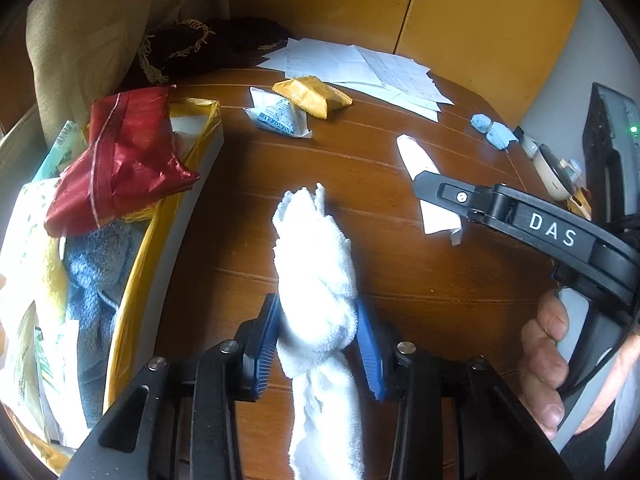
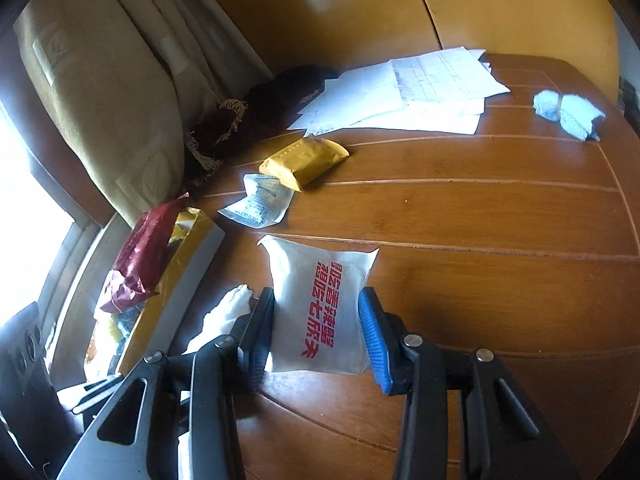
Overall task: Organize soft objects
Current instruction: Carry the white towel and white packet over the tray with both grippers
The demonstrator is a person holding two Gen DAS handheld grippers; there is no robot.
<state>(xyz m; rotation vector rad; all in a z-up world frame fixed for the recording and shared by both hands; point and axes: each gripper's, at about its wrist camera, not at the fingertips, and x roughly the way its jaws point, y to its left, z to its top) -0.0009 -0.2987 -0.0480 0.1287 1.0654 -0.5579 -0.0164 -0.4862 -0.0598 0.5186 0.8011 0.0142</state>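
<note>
On the wooden table (image 2: 480,220), a yellow packet (image 2: 304,160) and papers (image 2: 420,92) lie far; a gold-rimmed box (image 1: 160,220) stands left. Left gripper (image 1: 318,344) pinches a rumpled white towel (image 1: 316,264). Right gripper (image 2: 316,336) clamps a white pouch (image 2: 320,300) printed red.

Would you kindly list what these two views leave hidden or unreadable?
- Left wrist view: the white towel's lower end runs off the bottom edge.
- Left wrist view: the right gripper covers part of the white packet.
- Right wrist view: the box's contents sit behind the red bag.
</note>
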